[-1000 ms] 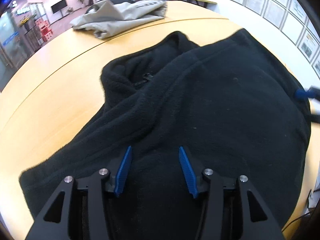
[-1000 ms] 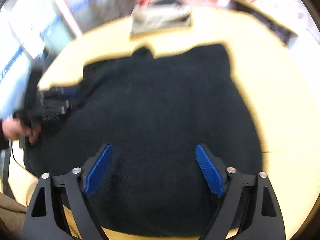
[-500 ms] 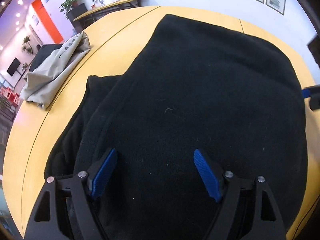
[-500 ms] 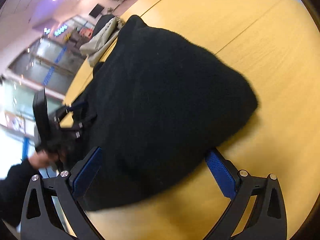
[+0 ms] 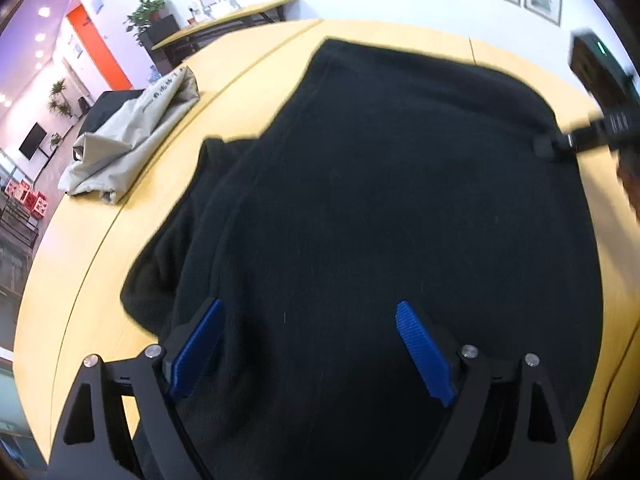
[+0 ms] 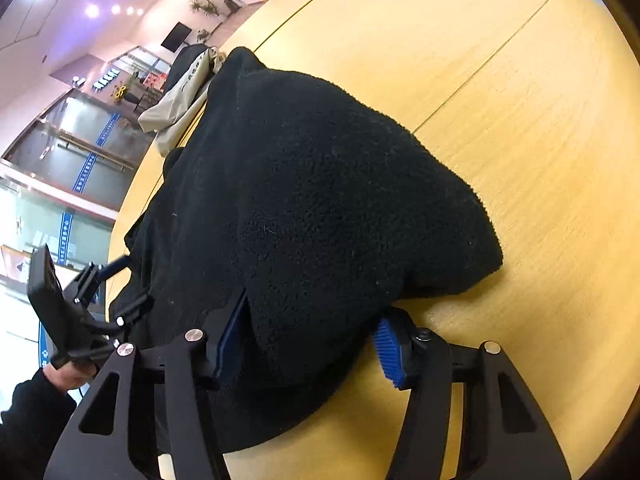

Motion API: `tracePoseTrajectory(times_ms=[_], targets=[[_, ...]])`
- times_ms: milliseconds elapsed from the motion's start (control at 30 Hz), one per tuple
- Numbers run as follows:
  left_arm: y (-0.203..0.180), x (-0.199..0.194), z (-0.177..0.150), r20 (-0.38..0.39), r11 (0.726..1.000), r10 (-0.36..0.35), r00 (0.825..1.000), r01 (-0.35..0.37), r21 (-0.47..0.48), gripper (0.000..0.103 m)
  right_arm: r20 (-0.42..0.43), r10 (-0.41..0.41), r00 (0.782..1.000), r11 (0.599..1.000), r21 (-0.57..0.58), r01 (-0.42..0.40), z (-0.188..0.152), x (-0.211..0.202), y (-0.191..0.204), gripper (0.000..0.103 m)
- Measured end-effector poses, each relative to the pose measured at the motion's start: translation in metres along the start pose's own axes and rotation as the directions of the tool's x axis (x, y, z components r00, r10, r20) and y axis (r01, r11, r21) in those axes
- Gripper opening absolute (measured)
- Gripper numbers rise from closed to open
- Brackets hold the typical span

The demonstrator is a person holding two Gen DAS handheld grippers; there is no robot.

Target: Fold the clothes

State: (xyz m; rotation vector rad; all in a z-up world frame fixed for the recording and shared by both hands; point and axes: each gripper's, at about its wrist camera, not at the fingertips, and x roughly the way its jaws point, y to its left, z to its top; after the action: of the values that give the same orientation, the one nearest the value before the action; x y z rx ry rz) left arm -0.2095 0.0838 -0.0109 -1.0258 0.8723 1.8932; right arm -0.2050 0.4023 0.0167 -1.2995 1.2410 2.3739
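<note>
A black fleece jacket (image 5: 392, 200) lies folded over on a round wooden table (image 5: 88, 248); it also fills the right wrist view (image 6: 320, 200). My left gripper (image 5: 308, 348) is open, its blue pads hovering over the near edge of the fleece. My right gripper (image 6: 308, 340) is open with its blue pads on either side of a thick corner of the fleece, low at the table surface. The right gripper shows at the far right of the left wrist view (image 5: 560, 146), against the jacket's edge.
A crumpled beige garment (image 5: 132, 140) lies on the table beyond the jacket, also visible in the right wrist view (image 6: 180, 108). Bare table wood (image 6: 540, 140) extends to the right of the fleece. Framed papers line the far wall.
My right gripper has dropped lower and moved in so the fleece corner now sits between its pads. My left gripper shifted slightly over the fleece and stays open.
</note>
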Motion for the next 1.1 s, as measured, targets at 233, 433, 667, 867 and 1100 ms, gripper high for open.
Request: tracePoseTrajectory(times_ms=[233,433,667,867,1100], targets=[[0.0,-0.008,-0.02,0.026,0.997,-0.023,0.999,0.024,-0.073,0.097,-0.019,-0.015,1.0,0.99,0.141,0.018,-0.008,-0.011,-0.014,0.094],[0.013,0.008,-0.007,0.047,0.996,-0.025,0.999,0.029,-0.081,0.098,0.029,0.052,0.998,0.995,0.086,-0.055,0.005,0.022,0.014,0.103],[0.014,0.014,-0.001,0.059,0.995,-0.019,0.998,0.025,-0.095,0.098,0.015,0.113,0.993,0.992,0.058,-0.114,0.03,0.053,0.024,0.052],[0.003,0.028,0.03,0.081,0.989,0.028,0.996,-0.015,-0.15,0.098,0.059,0.113,0.992,0.987,-0.12,-0.105,0.069,0.032,0.056,0.029],[-0.019,0.005,0.055,0.167,0.998,0.058,0.984,-0.051,-0.048,0.095,0.184,0.142,0.973,0.803,-0.595,-0.004,0.099,-0.011,0.156,0.028]])
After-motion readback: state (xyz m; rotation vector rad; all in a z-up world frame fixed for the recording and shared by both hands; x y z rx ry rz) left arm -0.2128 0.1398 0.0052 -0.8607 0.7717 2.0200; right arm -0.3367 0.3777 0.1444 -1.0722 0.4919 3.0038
